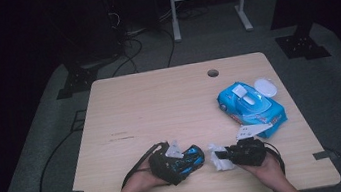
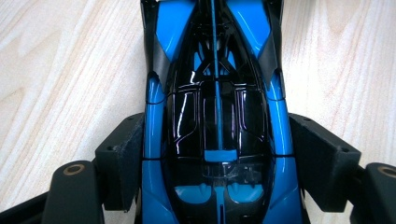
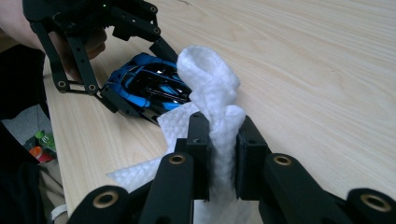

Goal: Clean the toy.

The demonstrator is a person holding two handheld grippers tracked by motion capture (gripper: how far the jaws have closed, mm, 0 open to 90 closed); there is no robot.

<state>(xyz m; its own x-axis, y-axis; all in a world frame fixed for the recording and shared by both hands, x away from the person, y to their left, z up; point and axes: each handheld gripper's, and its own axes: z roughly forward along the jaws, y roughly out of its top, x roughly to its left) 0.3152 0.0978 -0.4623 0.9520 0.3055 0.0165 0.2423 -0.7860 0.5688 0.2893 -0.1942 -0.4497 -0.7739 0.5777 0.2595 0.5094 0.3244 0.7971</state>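
Note:
A blue and black toy car [image 2: 215,126] lies between the jaws of my left gripper [image 2: 219,158], whose pads press on both its flanks. In the high view the car [image 1: 189,159] sits near the table's front edge, held by that left gripper [image 1: 166,166]. My right gripper [image 3: 223,154] is shut on a bunched white wet wipe [image 3: 212,88], which sticks up past its jaws. In the high view the wipe [image 1: 219,156] is just right of the car, with the right gripper [image 1: 227,154] behind it. The right gripper view shows the car [image 3: 149,88] a short way beyond the wipe, apart from it.
A blue pack of wet wipes [image 1: 251,109] with its white lid [image 1: 264,87] flipped open lies at the right of the wooden table [image 1: 160,107]. A small white label [image 1: 252,130] lies in front of it. A round hole [image 1: 212,73] is near the far edge.

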